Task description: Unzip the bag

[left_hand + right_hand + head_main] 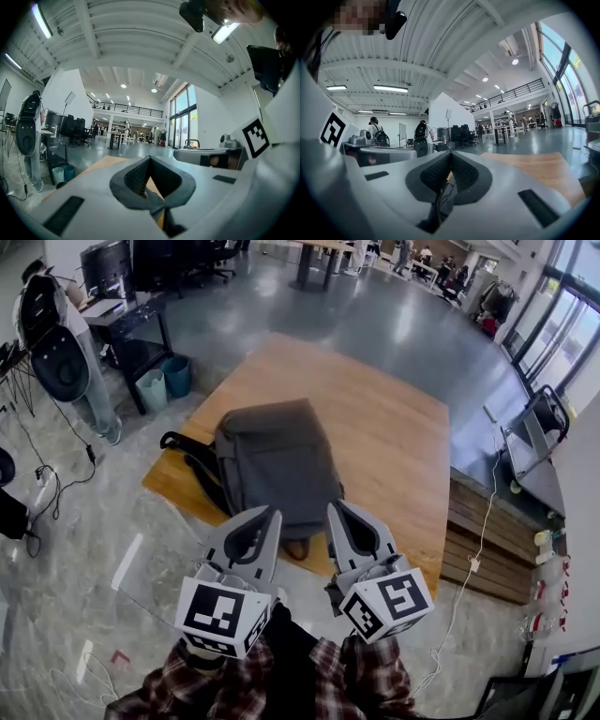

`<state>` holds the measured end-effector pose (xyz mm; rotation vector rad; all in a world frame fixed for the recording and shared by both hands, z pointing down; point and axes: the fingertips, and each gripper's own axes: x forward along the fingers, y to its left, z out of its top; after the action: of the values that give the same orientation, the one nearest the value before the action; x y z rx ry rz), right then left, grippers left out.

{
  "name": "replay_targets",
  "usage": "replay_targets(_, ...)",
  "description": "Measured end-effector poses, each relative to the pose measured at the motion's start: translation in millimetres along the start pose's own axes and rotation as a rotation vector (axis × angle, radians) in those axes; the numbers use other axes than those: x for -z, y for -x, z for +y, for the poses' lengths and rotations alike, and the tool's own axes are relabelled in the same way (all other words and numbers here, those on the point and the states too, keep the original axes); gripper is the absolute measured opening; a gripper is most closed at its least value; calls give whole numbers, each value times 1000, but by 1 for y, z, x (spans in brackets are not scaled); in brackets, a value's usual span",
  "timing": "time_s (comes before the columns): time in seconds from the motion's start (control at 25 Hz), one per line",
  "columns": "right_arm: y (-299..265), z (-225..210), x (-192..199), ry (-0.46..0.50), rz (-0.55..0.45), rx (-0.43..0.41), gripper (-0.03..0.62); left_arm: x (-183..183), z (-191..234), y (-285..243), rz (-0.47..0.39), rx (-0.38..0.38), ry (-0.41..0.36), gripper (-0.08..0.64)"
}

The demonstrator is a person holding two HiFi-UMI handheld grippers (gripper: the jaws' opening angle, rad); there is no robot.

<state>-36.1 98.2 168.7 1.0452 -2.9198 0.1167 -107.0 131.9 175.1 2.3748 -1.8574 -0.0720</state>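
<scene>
A dark grey backpack [277,463] lies flat on the wooden table [394,437], with its black straps [192,460] trailing off to the left. Both grippers are held low in front of the person, short of the bag's near end and apart from it. In the head view my left gripper [270,516] is shut with nothing in it. Beside it, my right gripper [334,509] is also shut and empty. In the left gripper view the left gripper [149,158] shows its jaws closed, and in the right gripper view the right gripper [451,153] shows the same. Both point out over the table.
Two bins [163,382] stand by a dark desk [127,320] at the left, where a person [89,381] stands. A low wooden bench [492,540] with a white cable [473,563] runs along the table's right side. Glossy floor surrounds the table.
</scene>
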Motion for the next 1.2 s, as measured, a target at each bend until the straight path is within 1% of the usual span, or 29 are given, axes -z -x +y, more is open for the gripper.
replay_targets(0.16,-40,-38,-10,25,5,0,11,-11,19,-55,-14,7,4,6)
replay_targets(0.36,-72,-74,-15,27,12,38,11,-17,34,-104,-10,46,1,7)
replay_targets(0.56,-88,-101,-13,5,20,104,11,-18,42,-140,15,105,-4,7)
replay_targets(0.8,-98,-132,-14,-10,33,211,11,-19,43,-177,62,208,-19,7)
replay_targets(0.88,-98,-144,-7,-2,58,248,11,-12,38,-189,87,245,-30,6)
replay_targets(1.0,-93,-164,15,3,125,293,11,11,26,-208,153,308,-44,8)
replay_targets(1.08,-88,-176,34,-1,177,307,11,33,15,-219,208,352,-60,7)
replay_targets(1.2,-81,-195,70,-31,257,302,11,75,-3,-239,308,412,-86,7)
